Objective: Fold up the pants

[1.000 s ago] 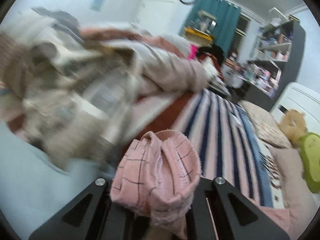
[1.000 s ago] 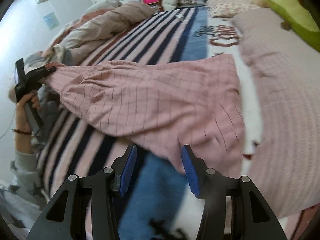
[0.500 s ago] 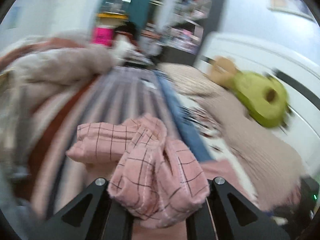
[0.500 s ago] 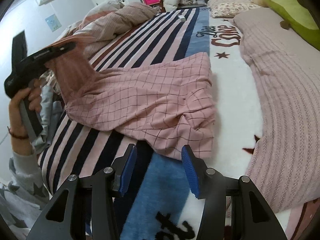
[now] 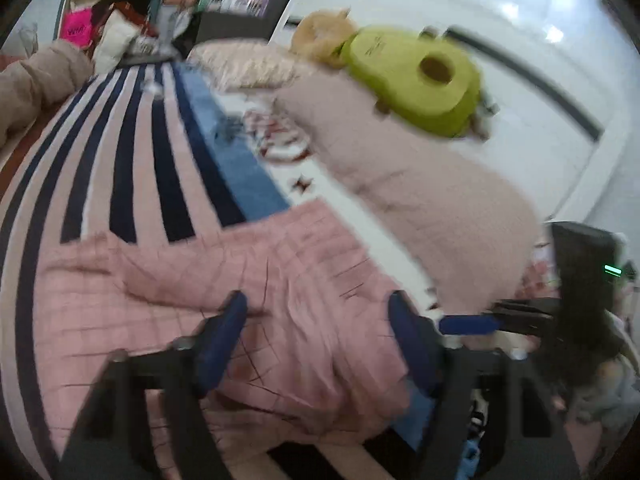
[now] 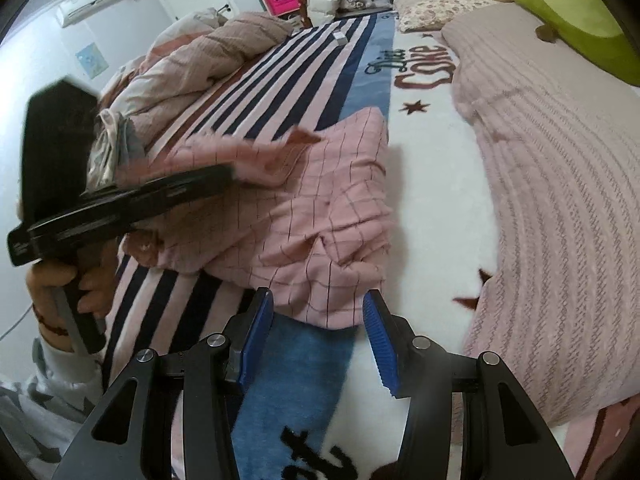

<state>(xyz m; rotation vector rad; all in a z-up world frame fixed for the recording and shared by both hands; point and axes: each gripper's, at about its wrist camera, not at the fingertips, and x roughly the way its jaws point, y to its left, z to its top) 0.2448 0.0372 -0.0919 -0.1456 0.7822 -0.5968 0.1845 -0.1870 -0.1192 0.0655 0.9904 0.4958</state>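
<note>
Pink checked pants [image 6: 320, 216] are lying bunched on the striped bedspread [image 6: 296, 64]. Left gripper [image 5: 320, 340] jaws have just been opening wide above the fabric, gripping nothing. Right gripper [image 6: 316, 336] is hovering half-open just short of the pants' near edge, empty.

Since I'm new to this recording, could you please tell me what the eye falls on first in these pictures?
The pink checked pants lie bunched on the striped bedspread, right in front of both grippers. The left gripper, whose jaws have just been opening, hovers over the cloth without pinching it. Further back, a bright green avocado plush rests on a pink knitted blanket against the white headboard.
</note>
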